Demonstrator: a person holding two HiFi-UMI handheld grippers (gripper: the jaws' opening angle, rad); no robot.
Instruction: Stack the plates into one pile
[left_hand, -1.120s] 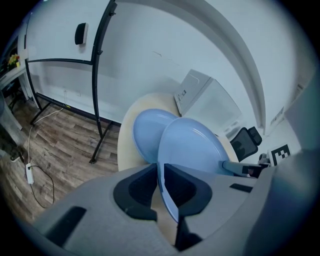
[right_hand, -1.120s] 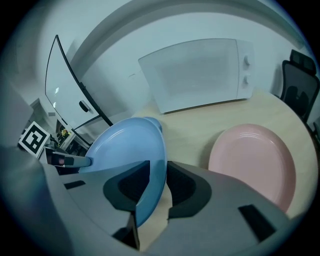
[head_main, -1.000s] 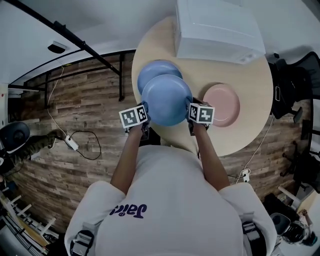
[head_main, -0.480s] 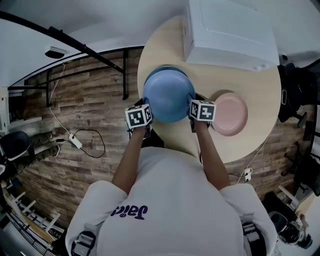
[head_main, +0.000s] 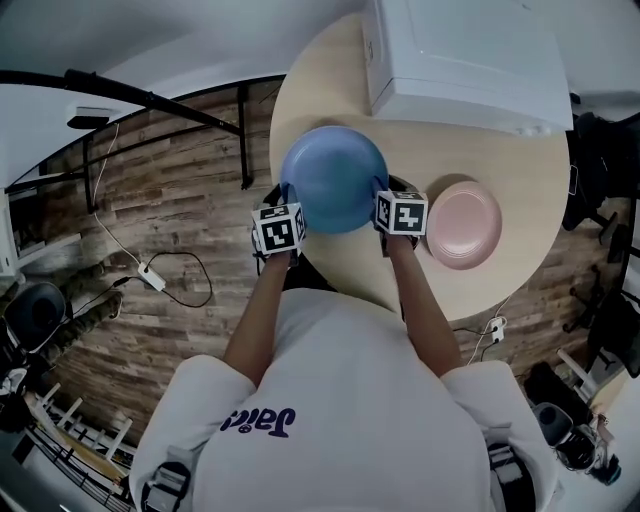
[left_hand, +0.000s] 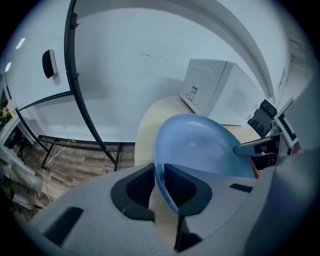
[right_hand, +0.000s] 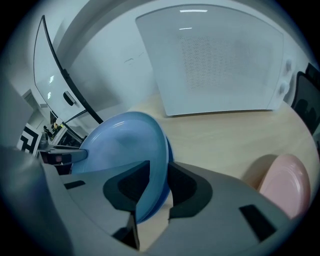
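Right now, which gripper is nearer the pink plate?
Right. The right gripper holds the blue plate on the side facing the pink plate; the left gripper holds the opposite side.

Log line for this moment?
left gripper: jaws shut on round blue plate rim; right gripper: jaws shut on opposite rim; second blue plate: beneath; round pink plate: apart, unstacked

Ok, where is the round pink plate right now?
In the head view, the round pink plate lies on the wooden table, just right of the right gripper.
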